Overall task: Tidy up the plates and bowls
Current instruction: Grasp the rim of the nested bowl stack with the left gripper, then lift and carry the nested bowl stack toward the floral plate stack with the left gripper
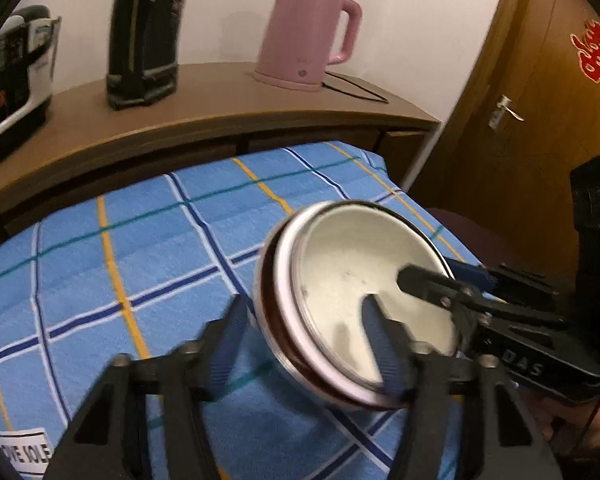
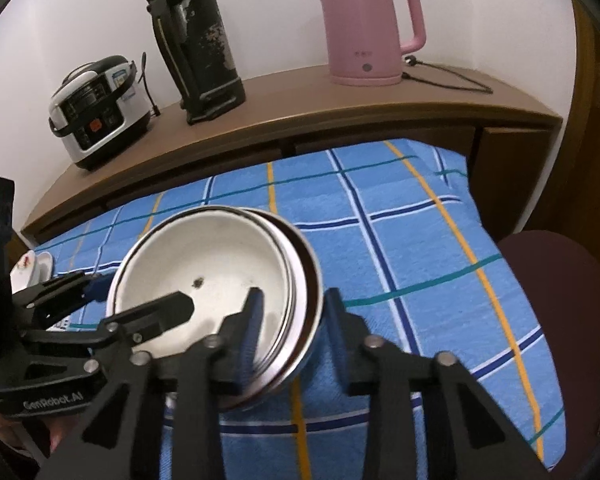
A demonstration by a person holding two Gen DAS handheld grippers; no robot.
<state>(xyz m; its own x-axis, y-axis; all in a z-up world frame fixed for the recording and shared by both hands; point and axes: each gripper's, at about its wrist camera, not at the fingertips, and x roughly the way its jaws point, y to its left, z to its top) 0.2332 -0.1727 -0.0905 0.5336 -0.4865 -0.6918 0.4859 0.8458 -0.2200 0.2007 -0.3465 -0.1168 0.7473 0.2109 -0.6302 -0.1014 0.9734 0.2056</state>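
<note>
Presently both grippers straddle the stacked bowls' [image 1: 352, 292] rim, left gripper [image 1: 312, 344] half-open, right gripper [image 2: 296, 320] narrower, pad contact unclear, checked blue cloth [image 2: 400, 240] beneath

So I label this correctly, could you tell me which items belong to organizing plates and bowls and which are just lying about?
Job: stacked bowls, small white dish.
Lying about: pink kettle, black flask, rice cooker.
</note>
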